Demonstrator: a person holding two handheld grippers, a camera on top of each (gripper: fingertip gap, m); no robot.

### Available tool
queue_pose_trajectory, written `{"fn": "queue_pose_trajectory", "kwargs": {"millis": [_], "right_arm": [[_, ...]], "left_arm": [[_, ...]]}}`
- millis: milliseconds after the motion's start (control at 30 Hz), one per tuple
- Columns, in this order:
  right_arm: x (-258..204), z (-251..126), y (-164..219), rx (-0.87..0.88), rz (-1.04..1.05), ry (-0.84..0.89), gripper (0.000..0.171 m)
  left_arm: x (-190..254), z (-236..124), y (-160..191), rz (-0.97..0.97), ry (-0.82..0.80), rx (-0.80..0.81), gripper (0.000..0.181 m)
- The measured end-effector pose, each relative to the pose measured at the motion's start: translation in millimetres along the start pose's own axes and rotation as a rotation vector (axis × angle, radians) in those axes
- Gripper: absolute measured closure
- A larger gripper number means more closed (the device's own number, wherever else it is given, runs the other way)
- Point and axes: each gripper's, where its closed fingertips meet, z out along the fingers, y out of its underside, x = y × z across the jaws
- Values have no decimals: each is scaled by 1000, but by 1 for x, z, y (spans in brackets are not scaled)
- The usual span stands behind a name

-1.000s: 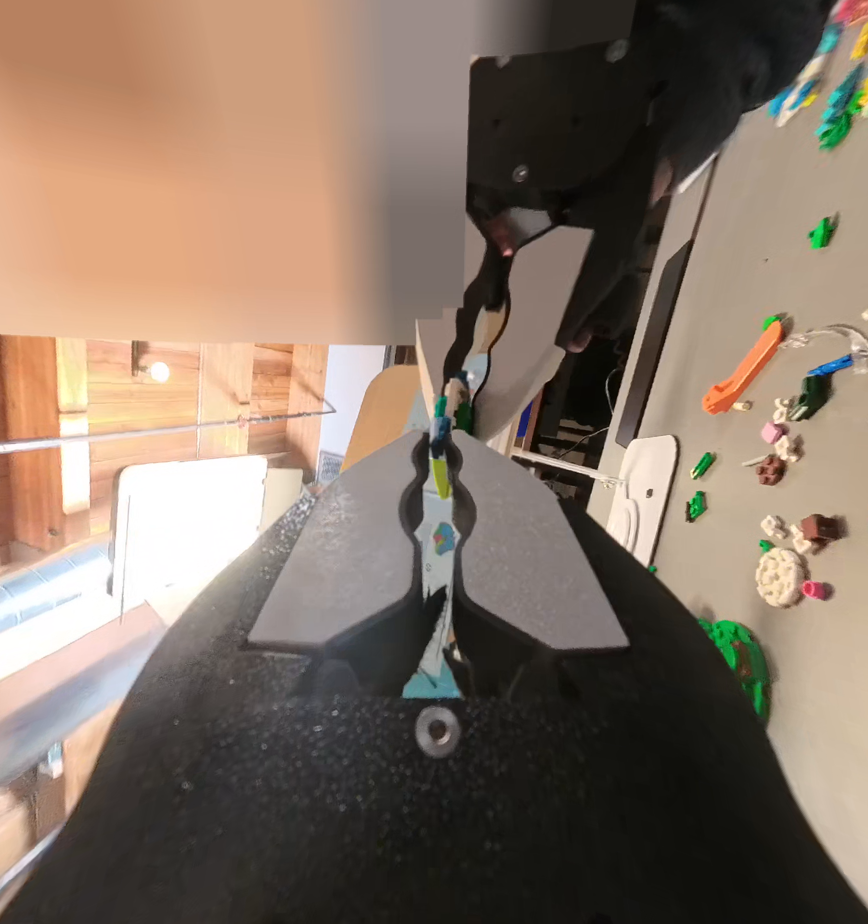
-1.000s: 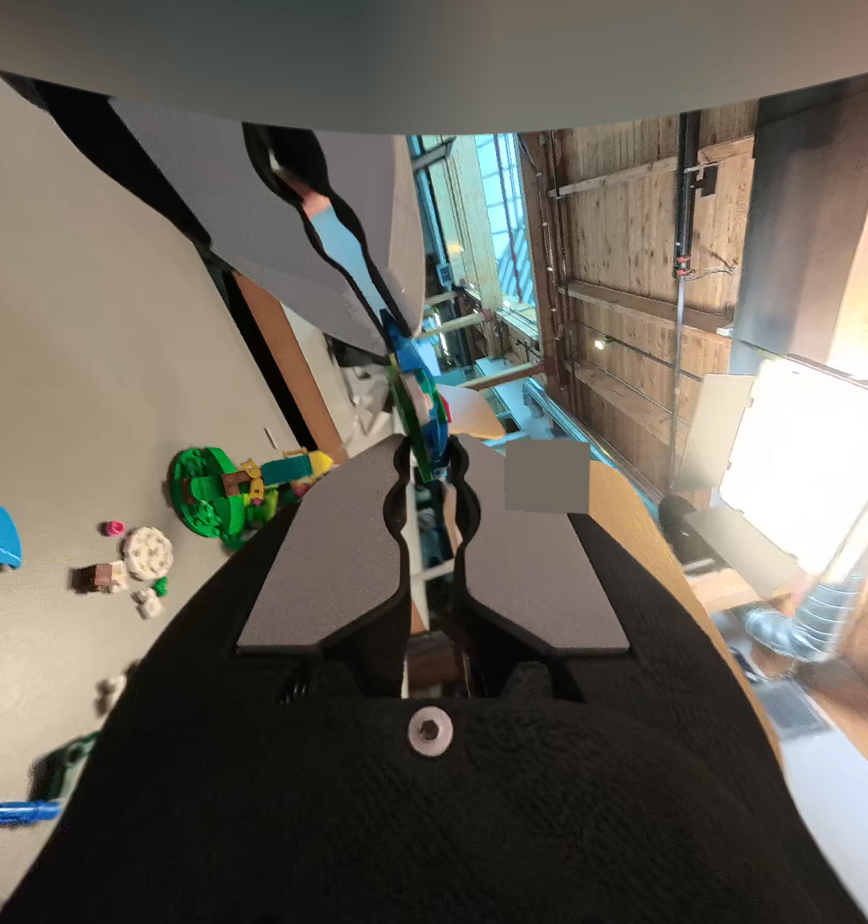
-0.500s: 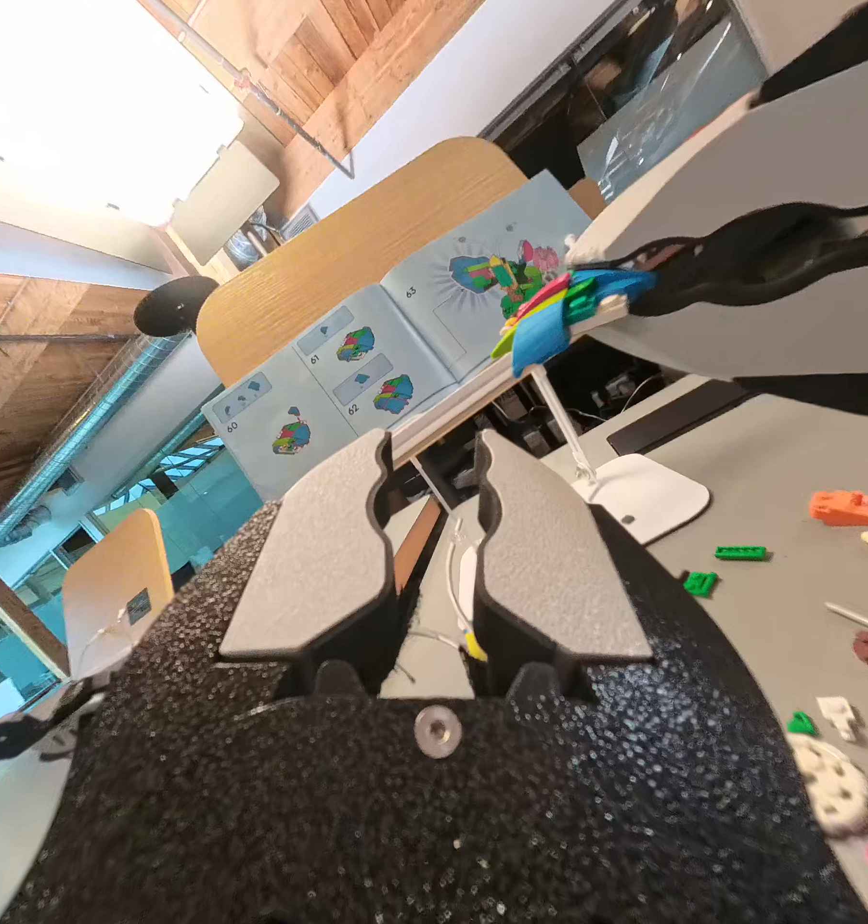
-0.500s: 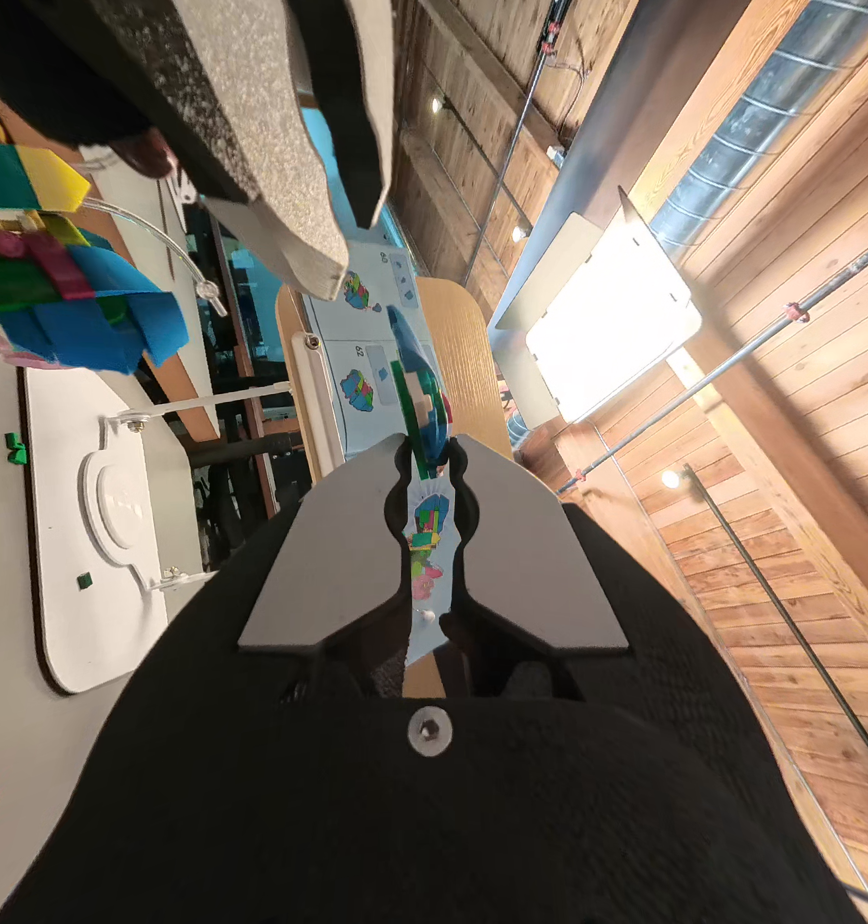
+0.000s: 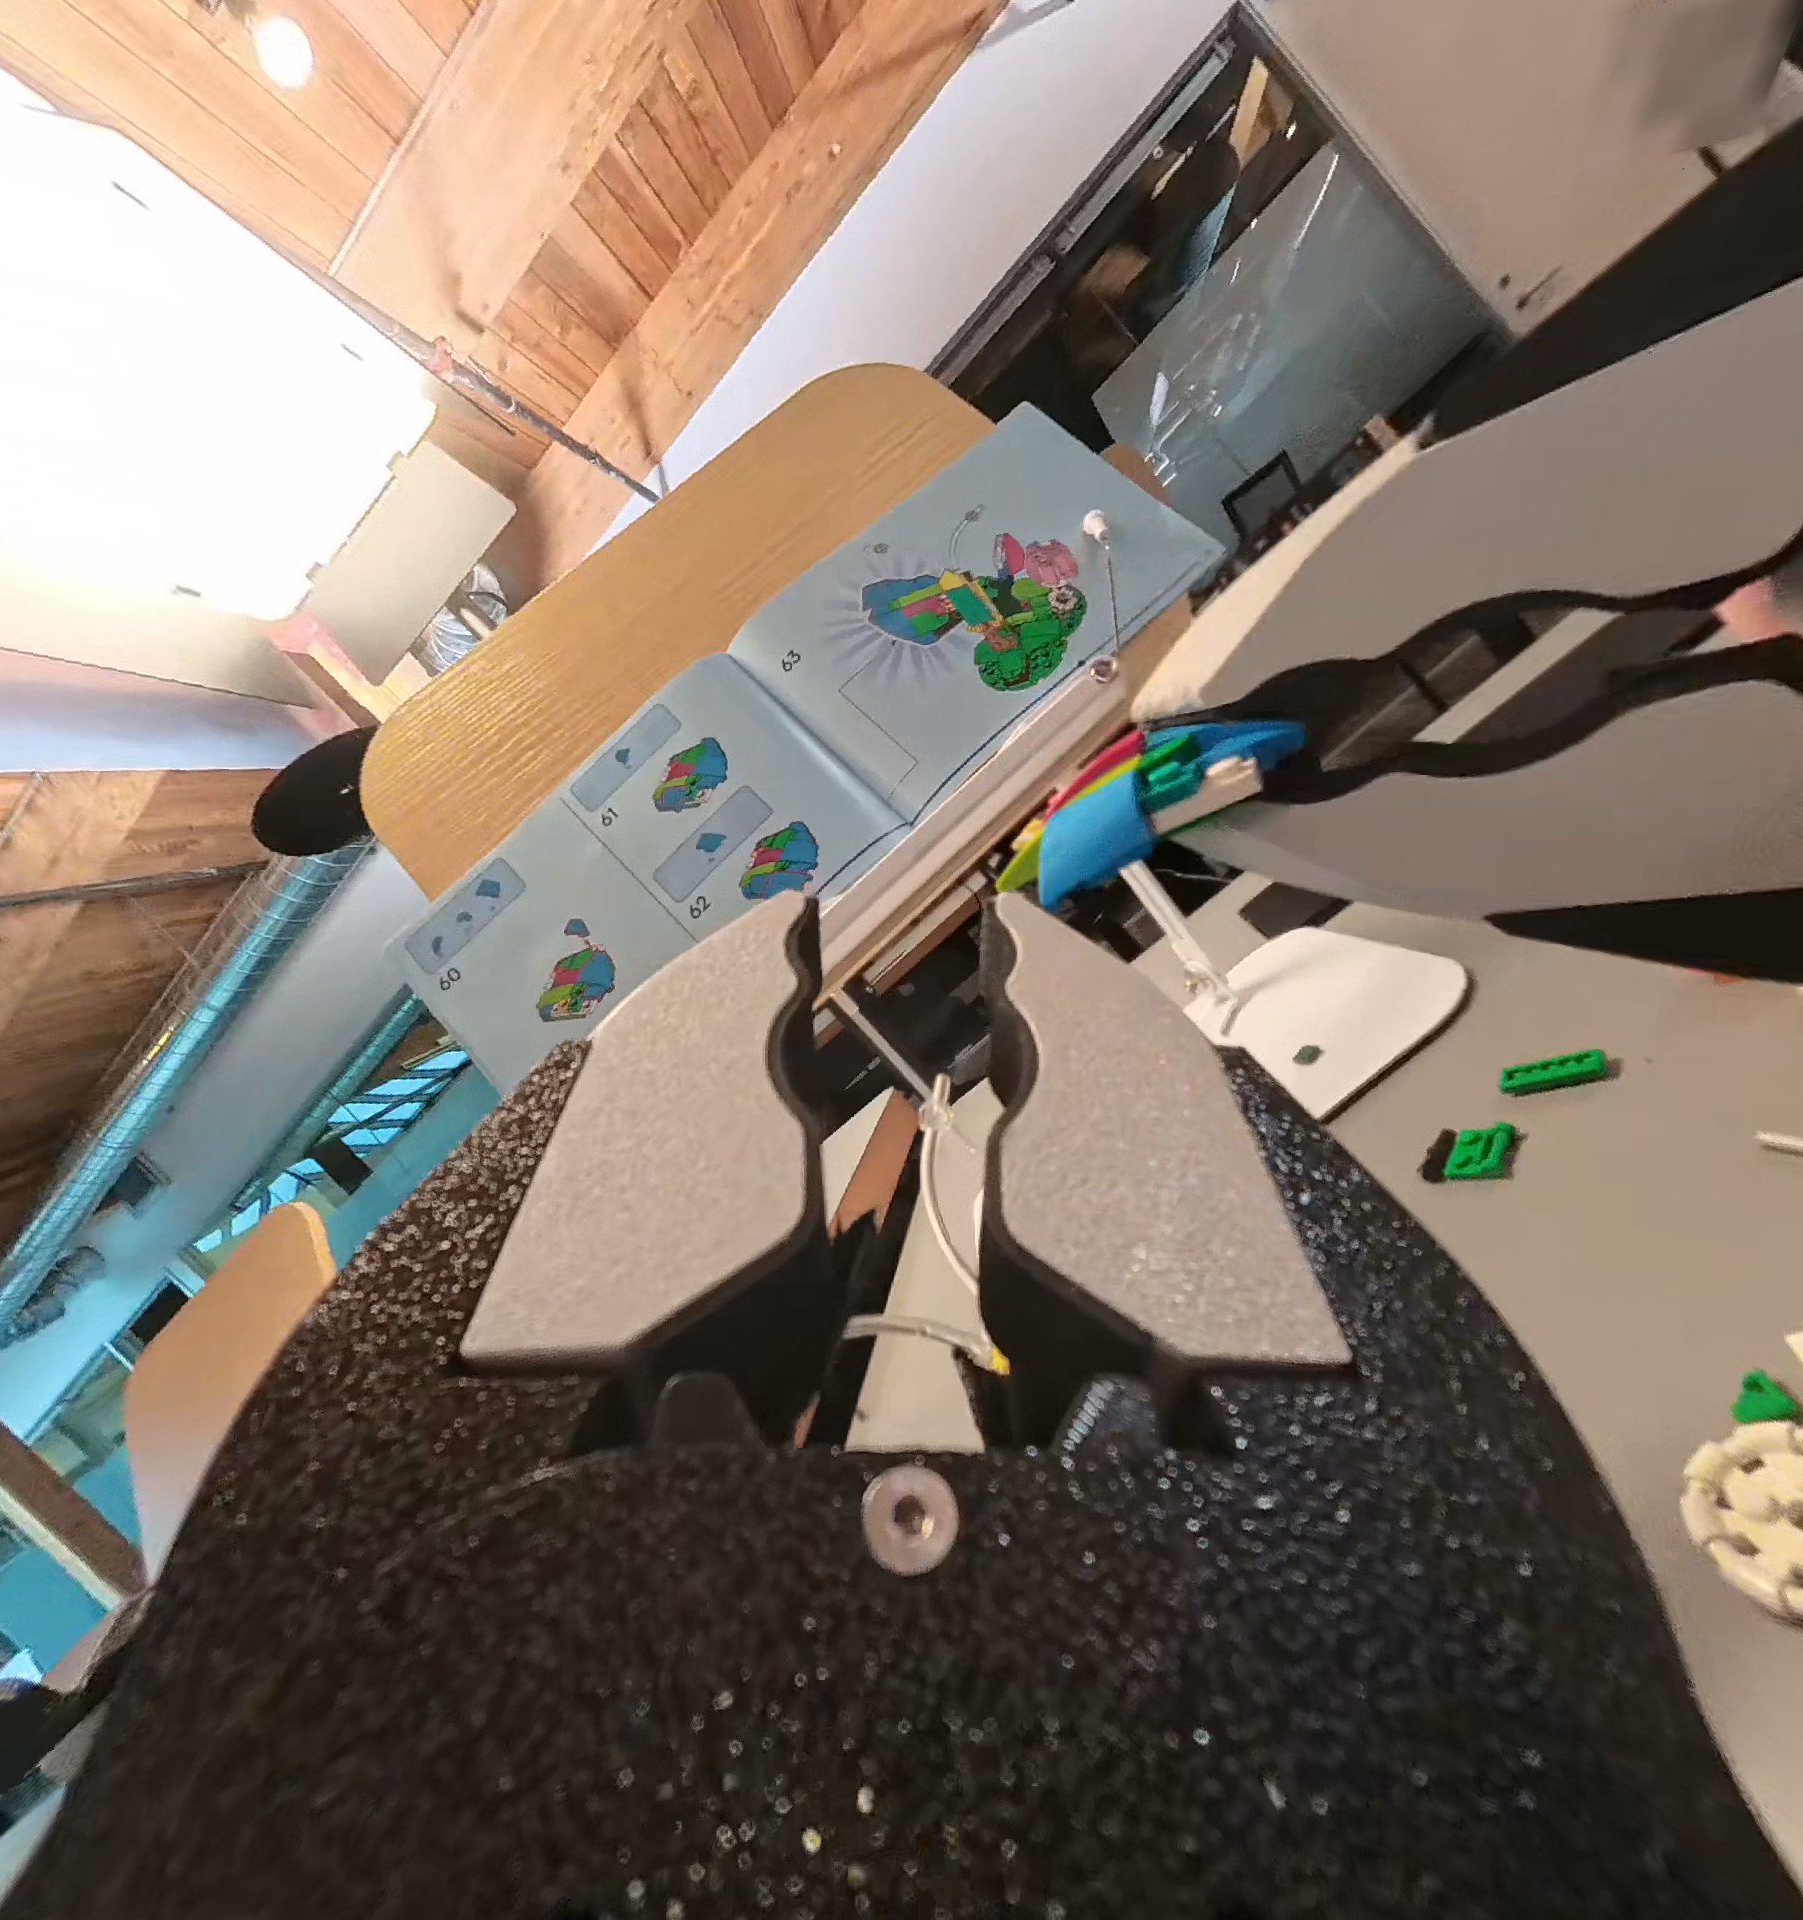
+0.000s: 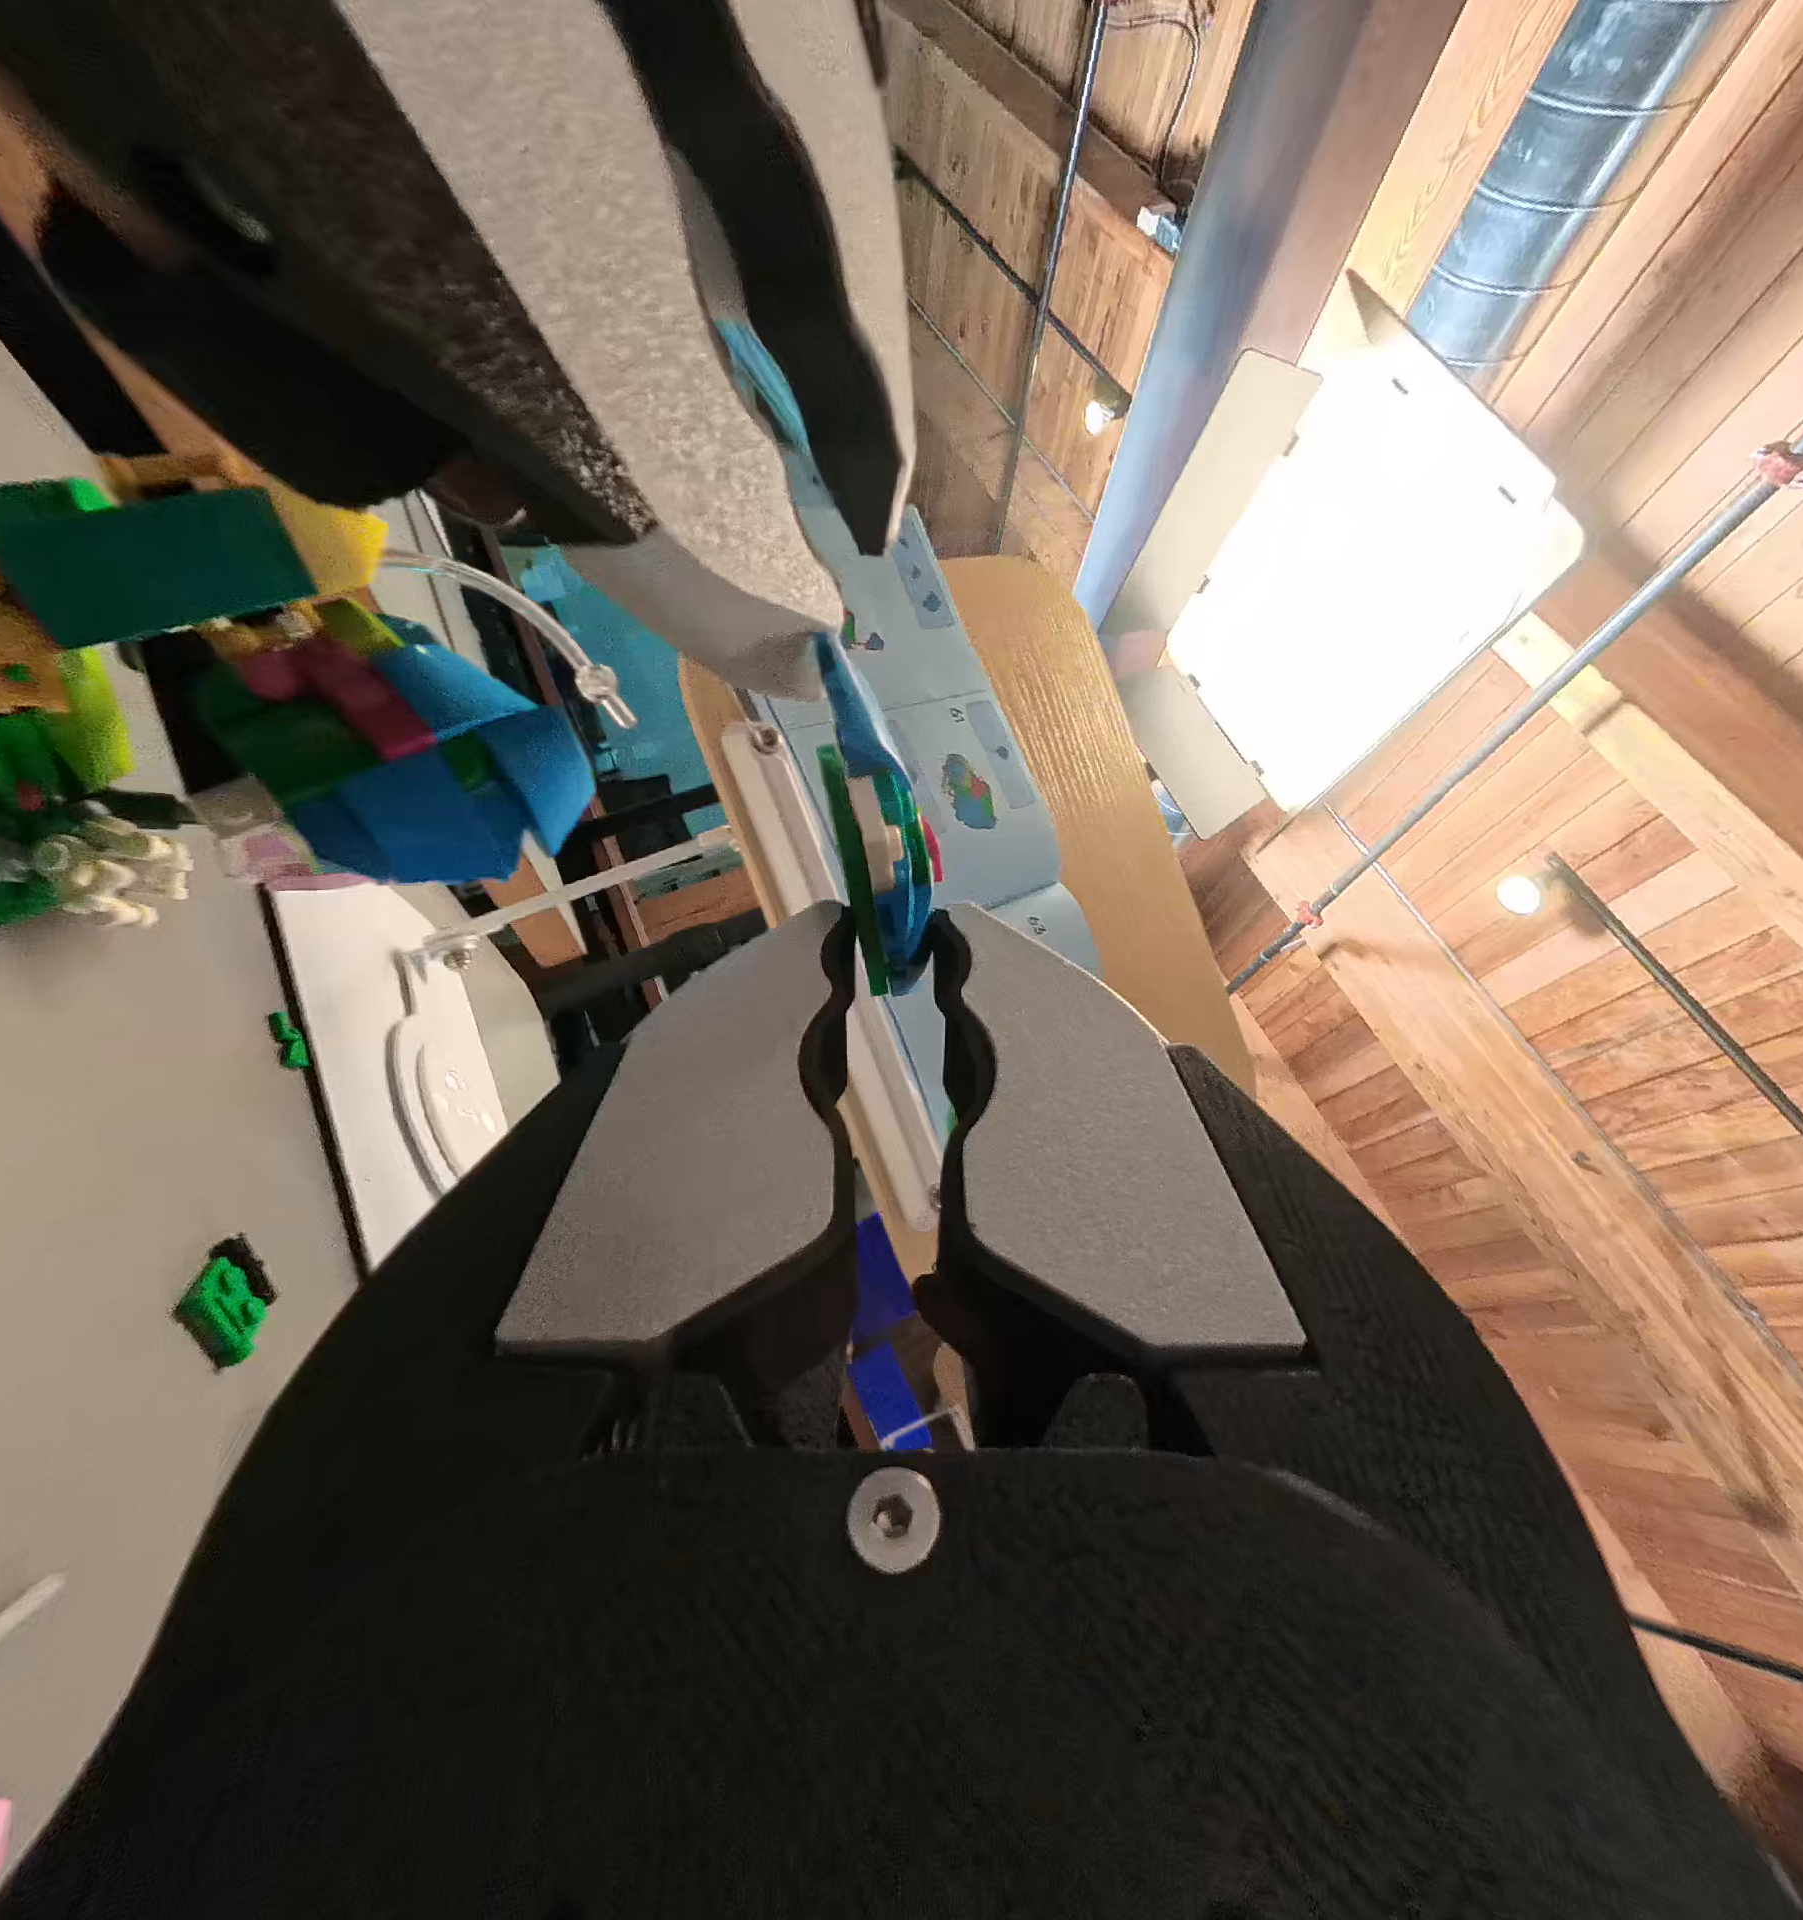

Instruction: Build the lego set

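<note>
My left gripper (image 5: 902, 920) is open and empty, with its tips pointing at the open instruction booklet (image 5: 772, 727). My right gripper (image 6: 892, 935) is shut on a flat wing-like lego assembly (image 6: 881, 842) of green, blue and white pieces and holds it in the air. In the left wrist view the same assembly (image 5: 1115, 821) sticks out of the right gripper's tips, up and to the right of my left fingers. A larger colourful lego build (image 6: 377, 758) with a green base stands on the grey table (image 6: 97, 1143) to the left.
The booklet rests on a white stand (image 5: 1333, 1008) at the table's far edge. Loose green pieces (image 5: 1551, 1070) (image 5: 1473, 1153) and a round cream piece (image 5: 1780, 1517) lie on the table. A wooden chair back (image 5: 668, 582) is behind the booklet. Some 5 centimetres of space lies between my two pairs of fingers.
A second ago both grippers gripped the wing assembly together. My left gripper has let go, opened and swung away toward the booklet. My right gripper keeps hold of it.
</note>
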Motion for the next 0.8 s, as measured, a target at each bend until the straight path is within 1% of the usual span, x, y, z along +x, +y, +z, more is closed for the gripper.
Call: {"fn": "queue_pose_trajectory", "kwargs": {"millis": [100, 167, 300, 367, 400, 467, 567, 700, 800], "right_arm": [[-3, -3, 3, 3, 51, 0, 160], [-3, -5, 7, 1, 75, 3, 160], [-7, -7, 17, -10, 118, -12, 159], [-9, -8, 14, 3, 124, -17, 159], [-10, -8, 12, 12, 122, -22, 159], [-13, -9, 8, 26, 108, -28, 159], [-14, -9, 7, 33, 106, -30, 159], [-15, -9, 10, 26, 123, -35, 160], [-15, -8, 13, 18, 138, -35, 160]], "left_arm": [[6, 0, 3, 37, 30, -3, 150], [13, 0, 3, 93, 65, 7, 147], [45, -4, 0, 316, 224, 52, 130], [56, -5, 0, 391, 254, 50, 130], [58, -5, 0, 406, 245, 47, 133], [54, -5, -2, 424, 211, 46, 141], [51, -5, -3, 395, 201, 52, 140], [50, -4, 2, 369, 207, 42, 134], [51, -5, -3, 352, 204, 64, 133]]}}
